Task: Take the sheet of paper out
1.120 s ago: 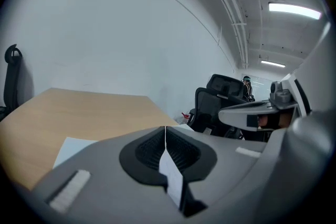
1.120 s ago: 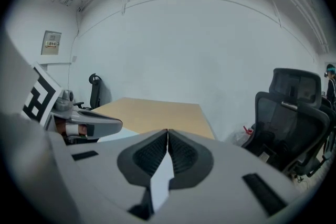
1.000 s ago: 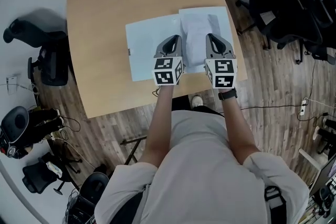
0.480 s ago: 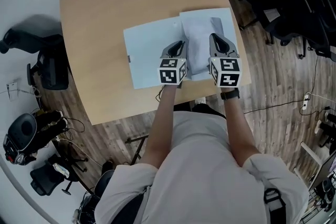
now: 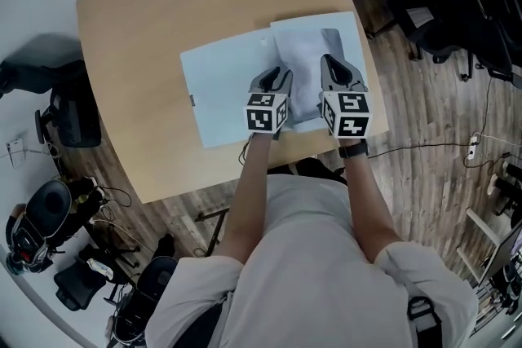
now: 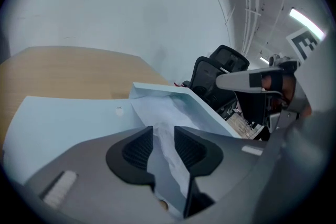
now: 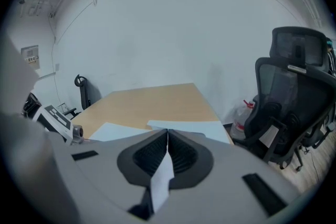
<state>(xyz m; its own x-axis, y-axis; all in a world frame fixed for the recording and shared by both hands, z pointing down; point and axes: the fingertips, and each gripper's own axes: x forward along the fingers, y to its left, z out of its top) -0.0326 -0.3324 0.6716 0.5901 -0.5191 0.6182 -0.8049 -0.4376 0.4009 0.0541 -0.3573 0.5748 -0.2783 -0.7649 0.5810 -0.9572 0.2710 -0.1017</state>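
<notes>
Left tongs [image 6: 163, 147] are opening, with the sheet [image 5: 306, 53] loose between their pads. Right tongs [image 7: 167, 149] stay pinched on its edge. Both have sunk toward the surface [image 5: 163, 12]. The sheet lies on the open folder [image 5: 224, 85] by the near right edge, probably being set down.

Bright, even indoor light covers the light wooden tabletop [image 5: 179, 4], leaving only faint shadows. A white ceiling strip light [image 6: 303, 17] glares. Both gripper views bend strongly and darken at their corners; the crinkled white sheet of paper [image 6: 163, 113] near the lens looks soft.
</notes>
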